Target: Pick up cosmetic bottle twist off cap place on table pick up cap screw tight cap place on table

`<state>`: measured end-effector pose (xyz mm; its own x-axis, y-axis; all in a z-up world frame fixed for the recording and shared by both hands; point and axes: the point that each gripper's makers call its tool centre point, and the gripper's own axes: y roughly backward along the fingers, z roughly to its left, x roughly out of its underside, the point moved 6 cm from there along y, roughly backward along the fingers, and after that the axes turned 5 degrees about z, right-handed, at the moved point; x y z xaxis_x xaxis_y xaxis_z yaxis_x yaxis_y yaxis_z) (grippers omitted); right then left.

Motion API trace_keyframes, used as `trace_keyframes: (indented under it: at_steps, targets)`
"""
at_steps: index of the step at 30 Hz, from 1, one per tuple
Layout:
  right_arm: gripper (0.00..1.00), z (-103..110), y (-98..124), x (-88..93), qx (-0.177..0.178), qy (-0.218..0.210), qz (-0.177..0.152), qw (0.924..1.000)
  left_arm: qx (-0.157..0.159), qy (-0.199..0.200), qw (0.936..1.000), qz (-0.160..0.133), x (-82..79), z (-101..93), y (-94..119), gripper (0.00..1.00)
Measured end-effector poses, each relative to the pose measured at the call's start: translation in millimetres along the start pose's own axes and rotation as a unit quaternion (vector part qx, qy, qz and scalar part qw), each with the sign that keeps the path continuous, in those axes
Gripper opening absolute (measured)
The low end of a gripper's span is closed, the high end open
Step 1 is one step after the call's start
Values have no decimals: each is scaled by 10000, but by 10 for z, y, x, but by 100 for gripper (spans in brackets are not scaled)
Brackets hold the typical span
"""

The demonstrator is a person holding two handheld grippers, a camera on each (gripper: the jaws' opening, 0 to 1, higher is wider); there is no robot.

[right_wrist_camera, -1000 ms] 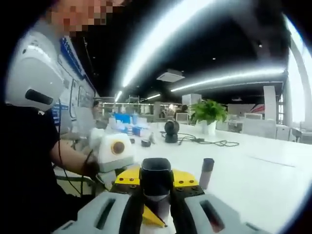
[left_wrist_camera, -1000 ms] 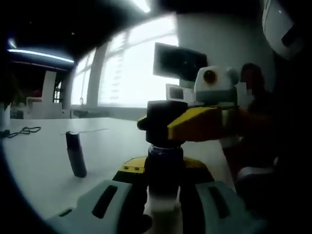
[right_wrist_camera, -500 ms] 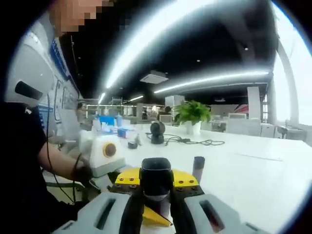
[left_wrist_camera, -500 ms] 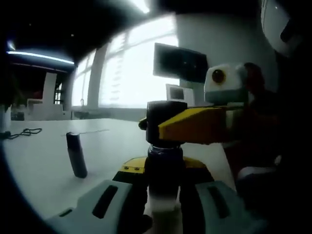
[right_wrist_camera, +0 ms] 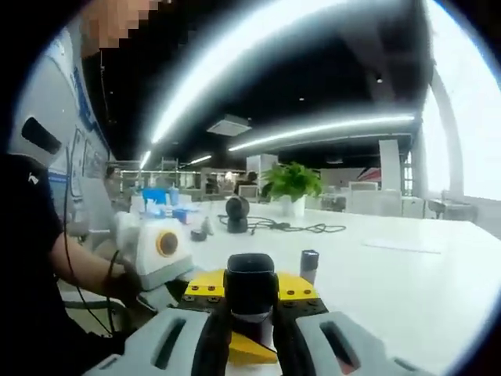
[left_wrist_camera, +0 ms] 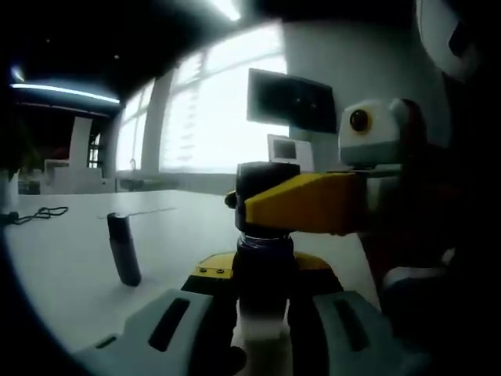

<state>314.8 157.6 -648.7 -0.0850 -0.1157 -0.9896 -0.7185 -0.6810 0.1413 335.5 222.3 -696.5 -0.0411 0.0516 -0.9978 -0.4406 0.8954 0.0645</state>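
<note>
Cosmetic bottle, the dark cylindrical one (left_wrist_camera: 264, 266), sits upright, pinched between the left gripper (left_wrist_camera: 262, 313) fingers above the white counter (left_wrist_camera: 63, 266). Its chunky black cap (left_wrist_camera: 262, 192) is clamped by the right gripper (right_wrist_camera: 250, 313), whose yellow fingers (left_wrist_camera: 305, 204) reach in from the side. Looks light, rigid and probably slick, so gripping low on the body makes sense. A second small dark tube (left_wrist_camera: 124, 249) stands nearby.

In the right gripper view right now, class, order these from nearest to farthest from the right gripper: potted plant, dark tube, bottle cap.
1. Bottle cap, clamped between its jaws.
2. Dark tube, standing on the table just beyond, right of centre.
3. Potted plant, far across the table.
</note>
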Motion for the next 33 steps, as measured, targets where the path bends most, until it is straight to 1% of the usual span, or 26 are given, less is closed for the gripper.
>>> trace_keyframes:
  at_steps: [9, 10, 14, 15, 16, 17, 20, 22, 24, 27, 30, 33]
  targets:
    - [13, 42, 17, 15, 501, -34, -46, 9987, -26, -6, 10000, 15, 1, -2, 2, 13]
    - [13, 41, 19, 17, 574, -94, -45, 9983, -30, -4, 10000, 16, 1, -2, 3, 13]
    - [13, 65, 22, 20, 824, -117, -38, 9965, -50, -18, 10000, 27, 1, -2, 4, 13]
    - [13, 68, 25, 18, 919, -62, -32, 9957, -59, -29, 10000, 27, 1, -2, 6, 13]
    - [13, 72, 23, 24, 1049, -163, -51, 9943, -66, -18, 10000, 30, 2, -1, 5, 13]
    - [13, 84, 19, 22, 1111, -89, -52, 9938, -66, -9, 10000, 34, 2, 3, 6, 13]
    - [13, 110, 25, 23, 1367, -128, -74, 9905, -69, -12, 10000, 34, 1, 3, 6, 13]
    - [13, 133, 33, 24, 1595, -160, -95, 9870, -70, -41, 10000, 31, 0, -1, 6, 13]
    - [13, 144, 35, 23, 1751, -188, -78, 9843, -80, -69, 9999, 29, -2, -5, 6, 13]
    - [13, 170, 28, 18, 2065, -220, -69, 9782, -105, -88, 9999, 28, -3, -3, 5, 13]
    - [13, 190, 11, 17, 2178, -193, -73, 9758, -111, -69, 9999, 26, -4, 3, 8, 13]
    - [13, 173, 16, 15, 2213, -205, -66, 9750, -112, -54, 9999, 22, -4, 8, 6, 13]
